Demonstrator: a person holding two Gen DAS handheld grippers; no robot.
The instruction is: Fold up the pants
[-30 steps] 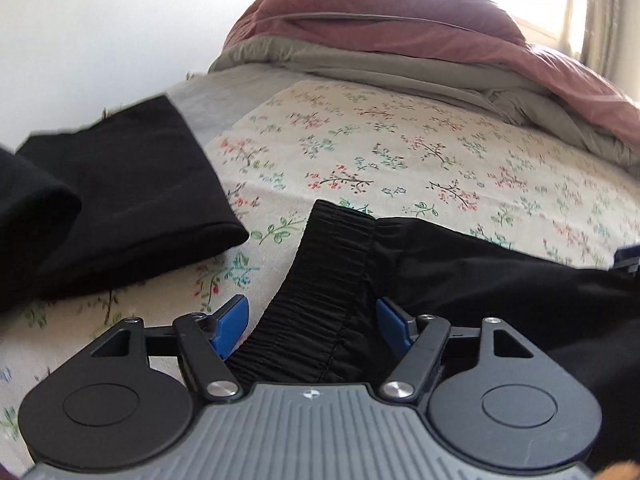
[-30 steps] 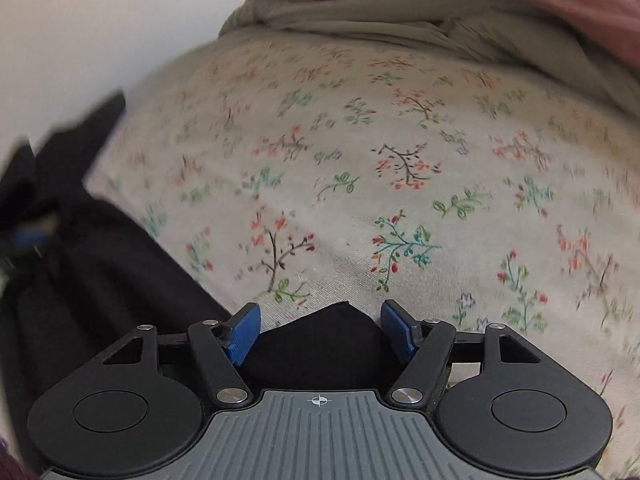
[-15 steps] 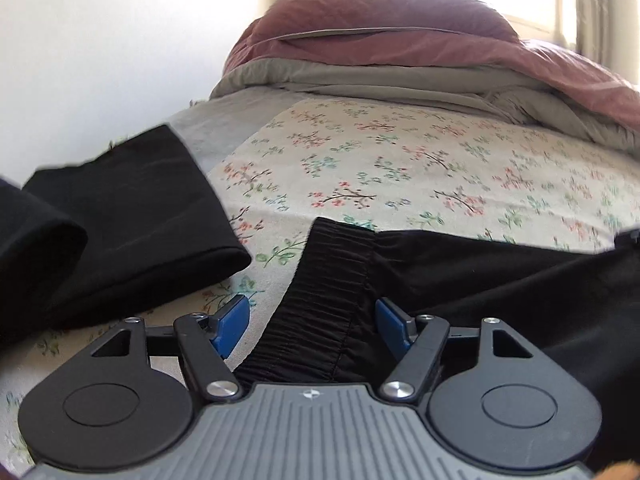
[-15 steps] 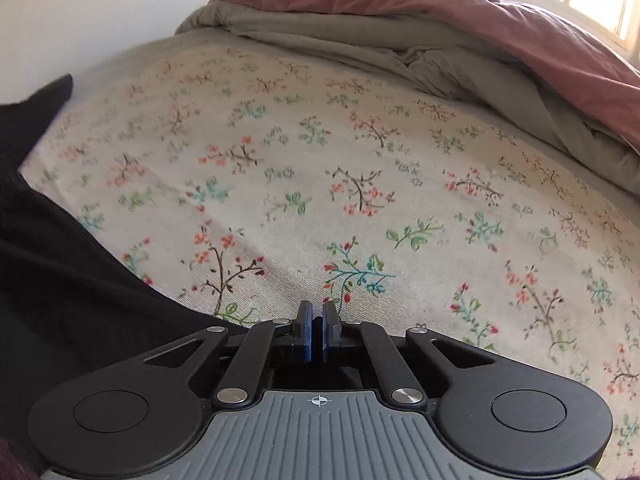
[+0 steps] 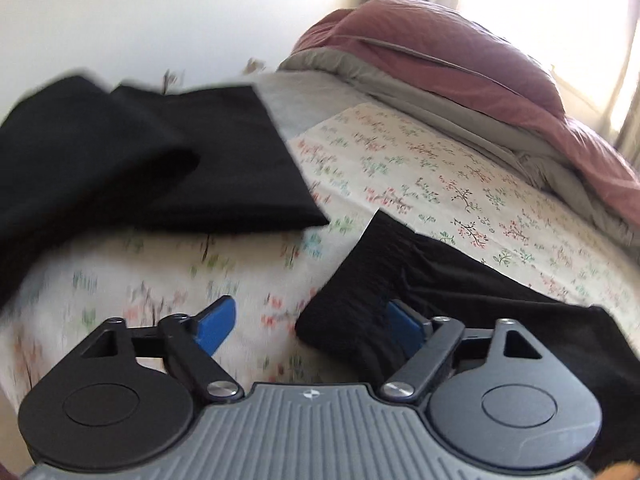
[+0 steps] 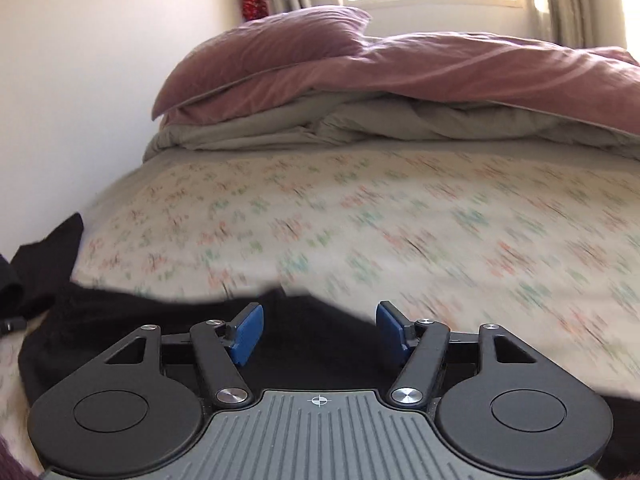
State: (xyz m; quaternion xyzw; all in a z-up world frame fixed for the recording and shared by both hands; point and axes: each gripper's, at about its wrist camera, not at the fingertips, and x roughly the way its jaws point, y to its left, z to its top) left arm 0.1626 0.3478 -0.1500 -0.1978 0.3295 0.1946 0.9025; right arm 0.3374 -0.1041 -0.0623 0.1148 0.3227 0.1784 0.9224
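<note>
Black pants (image 5: 460,280) lie across the floral bedsheet (image 5: 440,184), their elastic waistband end (image 5: 360,276) near my left gripper (image 5: 310,322). That gripper is open; the waistband overlaps its right pad and bare sheet lies between the jaws. In the right wrist view the pants (image 6: 312,332) run under my right gripper (image 6: 318,330), which is open with black cloth between the pads (image 6: 248,334). The view is blurred by motion.
Folded black garments (image 5: 140,164) lie at the left of the bed, also at the left edge of the right wrist view (image 6: 44,264). A mauve pillow and duvet (image 6: 360,68) over a grey blanket (image 6: 340,128) are piled at the bed's head. White wall at left.
My right gripper shut on the pants' end, then opened again and tilted up. My left gripper swung left, so the waistband now sits at its right pad.
</note>
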